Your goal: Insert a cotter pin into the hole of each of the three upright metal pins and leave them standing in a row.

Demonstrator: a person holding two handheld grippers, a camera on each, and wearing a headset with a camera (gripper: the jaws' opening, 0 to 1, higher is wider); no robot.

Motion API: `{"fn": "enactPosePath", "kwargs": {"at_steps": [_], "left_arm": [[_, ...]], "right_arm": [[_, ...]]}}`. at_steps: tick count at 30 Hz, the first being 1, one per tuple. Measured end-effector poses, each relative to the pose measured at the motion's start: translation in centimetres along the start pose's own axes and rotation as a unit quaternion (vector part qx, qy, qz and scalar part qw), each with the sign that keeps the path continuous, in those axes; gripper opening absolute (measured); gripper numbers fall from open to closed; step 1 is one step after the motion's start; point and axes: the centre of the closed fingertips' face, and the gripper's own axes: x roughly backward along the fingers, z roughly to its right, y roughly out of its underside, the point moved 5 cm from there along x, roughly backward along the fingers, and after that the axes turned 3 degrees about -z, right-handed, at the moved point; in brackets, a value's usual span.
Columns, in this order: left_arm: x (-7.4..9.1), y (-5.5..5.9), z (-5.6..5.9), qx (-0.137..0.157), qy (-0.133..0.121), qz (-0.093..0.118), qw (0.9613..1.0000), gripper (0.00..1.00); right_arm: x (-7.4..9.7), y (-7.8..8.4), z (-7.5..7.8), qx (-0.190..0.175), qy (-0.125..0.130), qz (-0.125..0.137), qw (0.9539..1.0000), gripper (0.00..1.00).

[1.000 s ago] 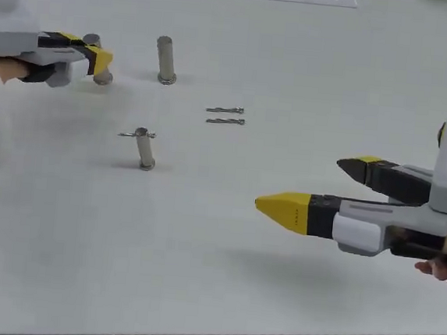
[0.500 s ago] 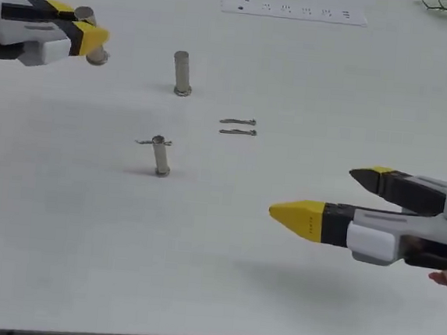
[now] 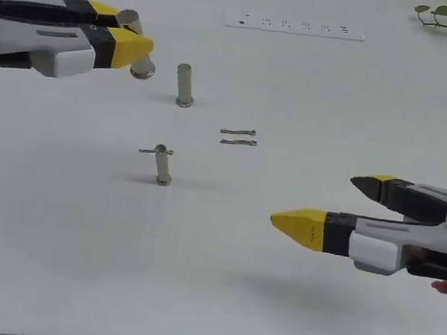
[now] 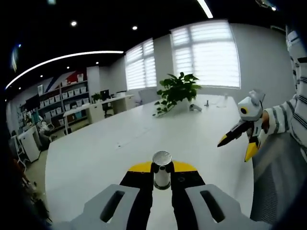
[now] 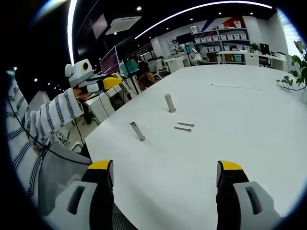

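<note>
left gripper [image 3: 132, 34] jaws clamp metal pin [image 4: 162, 165] (round, slick): may slip or topple at set-down; right gripper [image 3: 315, 199] jaws apart, empty.

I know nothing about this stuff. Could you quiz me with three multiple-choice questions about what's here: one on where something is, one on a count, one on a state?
1. Where are the loose cotter pins?
A) flat on the table
B) on a chair
C) on the floor

2. How many of them are there?
A) one
B) two
C) five

3. The left gripper is:
A) open and empty
B) shut on a metal pin
C) shut on a cotter pin

Answers: 1 A, they lie side by side on the bare tabletop. 2 B, two thin pins lie parallel. 3 B, the left gripper view shows its jaws clamping the pin.
</note>
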Motion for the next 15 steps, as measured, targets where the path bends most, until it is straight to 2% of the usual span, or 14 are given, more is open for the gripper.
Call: {"fn": "enactPosePath", "kwargs": {"at_steps": [4,7,13,15], "left_arm": [[-0.5,0.0,1.8,-0.019,0.030,0.001,0.9994,0.09],[-1.0,0.5,3.0,-0.013,0.053,-0.009,0.9985,0.09],[-2.3,1.6,5.9,-0.017,0.078,-0.021,0.9966,0.09],[-2.7,2.3,6.7,-0.021,0.086,-0.032,0.9955,0.09]], "right_arm": [[0.1,0.1,0.0,0.001,0.000,0.000,1.0000,0.87],[0.1,0.2,0.2,0.002,0.000,-0.003,1.0000,0.87],[0.3,0.2,0.3,0.002,0.001,-0.003,1.0000,0.87],[0.3,0.2,0.4,0.002,0.001,-0.003,1.0000,0.87]]}}
